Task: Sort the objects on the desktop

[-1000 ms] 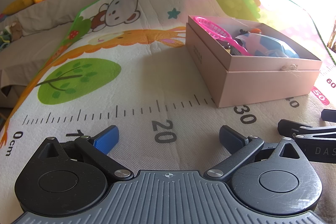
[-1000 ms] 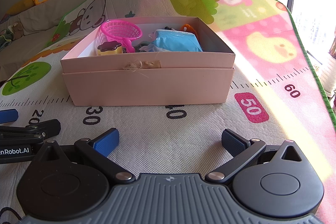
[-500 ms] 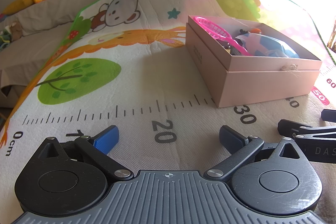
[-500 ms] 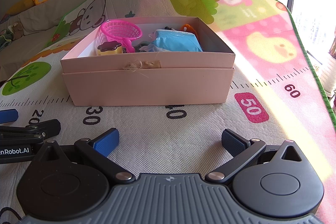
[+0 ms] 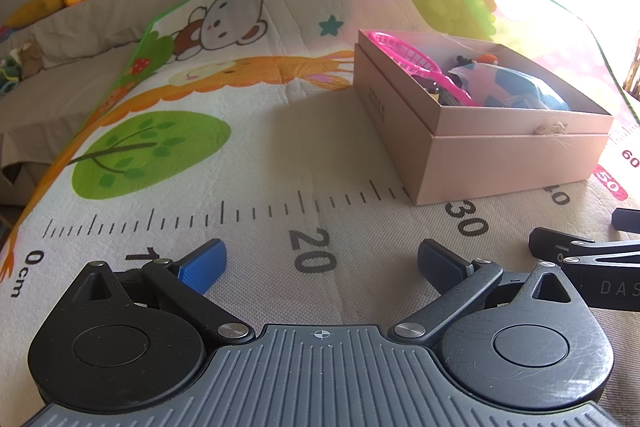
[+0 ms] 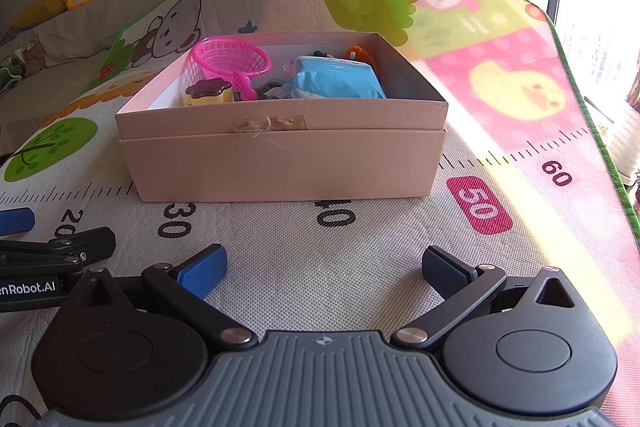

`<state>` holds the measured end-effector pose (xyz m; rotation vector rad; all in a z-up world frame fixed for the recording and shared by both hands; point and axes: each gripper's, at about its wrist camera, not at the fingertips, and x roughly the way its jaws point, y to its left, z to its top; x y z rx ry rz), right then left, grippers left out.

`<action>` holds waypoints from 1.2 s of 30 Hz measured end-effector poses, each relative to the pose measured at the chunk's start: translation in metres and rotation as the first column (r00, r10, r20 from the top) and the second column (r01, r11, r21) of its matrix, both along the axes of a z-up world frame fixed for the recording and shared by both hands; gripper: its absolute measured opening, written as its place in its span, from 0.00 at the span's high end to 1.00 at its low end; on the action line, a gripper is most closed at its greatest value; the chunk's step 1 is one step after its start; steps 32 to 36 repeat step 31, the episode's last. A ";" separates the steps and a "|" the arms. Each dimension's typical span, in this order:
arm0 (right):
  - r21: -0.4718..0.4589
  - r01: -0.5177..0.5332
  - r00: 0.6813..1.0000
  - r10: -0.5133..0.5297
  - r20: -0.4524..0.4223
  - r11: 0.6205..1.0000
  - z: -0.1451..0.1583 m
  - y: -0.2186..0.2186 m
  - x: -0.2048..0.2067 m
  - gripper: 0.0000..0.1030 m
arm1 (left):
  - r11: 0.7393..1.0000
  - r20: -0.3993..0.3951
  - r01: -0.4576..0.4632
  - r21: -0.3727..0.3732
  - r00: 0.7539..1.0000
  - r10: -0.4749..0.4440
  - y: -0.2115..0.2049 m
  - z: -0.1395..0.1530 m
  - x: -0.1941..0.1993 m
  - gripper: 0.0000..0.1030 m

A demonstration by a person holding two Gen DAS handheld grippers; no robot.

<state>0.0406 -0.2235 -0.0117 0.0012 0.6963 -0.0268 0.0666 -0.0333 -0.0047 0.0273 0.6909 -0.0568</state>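
- A cartoon play mat [image 6: 500, 75] carried a pink box [image 6: 280, 159] near its printed ruler.
- The box held a blue packet [image 6: 336, 81], a pink net basket [image 6: 230, 57] and a pudding toy [image 6: 208, 93].
- Left tongs [image 5: 322, 263] and right tongs [image 6: 324, 265] rested agape, gripping nothing, short of the box.

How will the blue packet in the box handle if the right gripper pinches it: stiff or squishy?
Blue packet has a crinkled wrapper, so probably soft, light and slippery. It is wedged beside the pink net basket in the pink box, so lifting it may drag its neighbours.

Left tool [image 5: 320, 267] and right tool [image 6: 323, 267] side by side, low, fingers spread wide, nothing between them.
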 end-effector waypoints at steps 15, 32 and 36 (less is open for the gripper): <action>0.000 0.000 1.000 0.000 0.000 1.000 0.000 0.000 -0.001 0.00 | 1.000 0.000 0.000 0.001 1.000 0.000 0.001 -0.001 0.000 0.00; 0.000 0.000 1.000 0.000 0.000 1.000 0.000 0.000 0.000 0.00 | 0.999 -0.039 0.015 -0.028 0.999 -0.016 0.005 0.003 -0.001 0.00; 0.000 0.000 1.000 0.000 0.000 1.000 0.000 0.000 0.000 0.00 | 0.999 -0.039 0.015 -0.028 0.999 -0.016 0.005 0.003 -0.001 0.00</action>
